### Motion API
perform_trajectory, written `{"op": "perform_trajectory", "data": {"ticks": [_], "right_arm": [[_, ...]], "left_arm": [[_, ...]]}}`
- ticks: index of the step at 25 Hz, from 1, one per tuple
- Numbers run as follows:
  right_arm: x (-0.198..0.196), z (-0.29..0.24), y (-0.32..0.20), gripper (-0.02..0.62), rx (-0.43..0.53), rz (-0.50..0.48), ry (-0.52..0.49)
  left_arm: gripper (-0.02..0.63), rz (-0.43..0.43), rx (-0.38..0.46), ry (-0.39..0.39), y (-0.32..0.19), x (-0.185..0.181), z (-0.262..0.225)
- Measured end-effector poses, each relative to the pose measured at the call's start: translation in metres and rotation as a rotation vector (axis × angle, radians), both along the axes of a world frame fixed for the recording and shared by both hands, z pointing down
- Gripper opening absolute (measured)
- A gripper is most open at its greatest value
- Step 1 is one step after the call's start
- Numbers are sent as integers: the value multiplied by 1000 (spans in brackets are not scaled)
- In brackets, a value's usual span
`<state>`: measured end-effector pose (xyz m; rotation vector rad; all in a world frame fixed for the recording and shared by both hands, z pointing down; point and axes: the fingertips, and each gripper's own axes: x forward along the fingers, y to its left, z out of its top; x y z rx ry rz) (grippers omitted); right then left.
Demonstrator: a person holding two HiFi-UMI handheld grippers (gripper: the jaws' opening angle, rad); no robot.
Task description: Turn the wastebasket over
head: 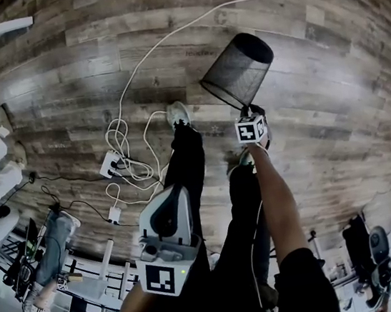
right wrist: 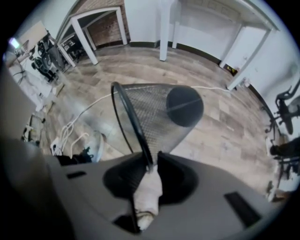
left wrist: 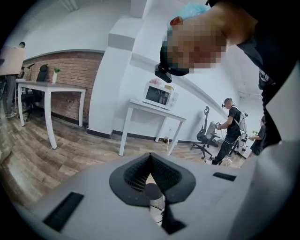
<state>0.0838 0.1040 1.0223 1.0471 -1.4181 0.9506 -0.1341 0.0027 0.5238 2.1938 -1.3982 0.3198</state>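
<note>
A black mesh wastebasket (head: 237,70) lies tilted over the wood floor, its solid base turned up and away and its wide mouth toward me. My right gripper (head: 246,112) points down at the near rim. In the right gripper view the thin black rim (right wrist: 133,126) runs straight between the jaws of the right gripper (right wrist: 150,164), which are pinched on it; the round base (right wrist: 184,105) shows beyond. Whether the basket touches the floor I cannot tell. My left gripper (head: 170,206) hangs close to my body, away from the basket, and the left gripper (left wrist: 151,157) is shut on nothing.
White cables and a power strip (head: 113,163) lie on the floor left of my shoe (head: 179,113). A white cable (right wrist: 89,110) trails past the basket. A white table with a microwave (left wrist: 159,96) and a person by an office chair (left wrist: 206,133) stand farther off.
</note>
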Motion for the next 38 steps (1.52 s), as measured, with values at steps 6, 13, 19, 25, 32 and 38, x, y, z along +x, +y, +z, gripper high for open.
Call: {"op": "perform_trajectory", "data": {"ticks": [6,13,19,25,32,38], "right_arm": [[16,-18,-21,78,38,85,-13],[41,-30,-41,63,88,191,-30],[59,-41,-58,60,114,265,-45],[64,-50,-76,60,128,343,-86],[60,-62,-80,60,97,428,-142],[48,-74,-69,60,34,452,-205]], "left_arm": [[34,3,-1,5,-2,3,-2],[34,8,-8,10,-2,9,0],[34,7,-3,13,-3,11,0],[34,18,-3,7,-5,15,4],[34,80,14,-41,-4,21,28],[34,126,-117,-63,-1,30,90]]}}
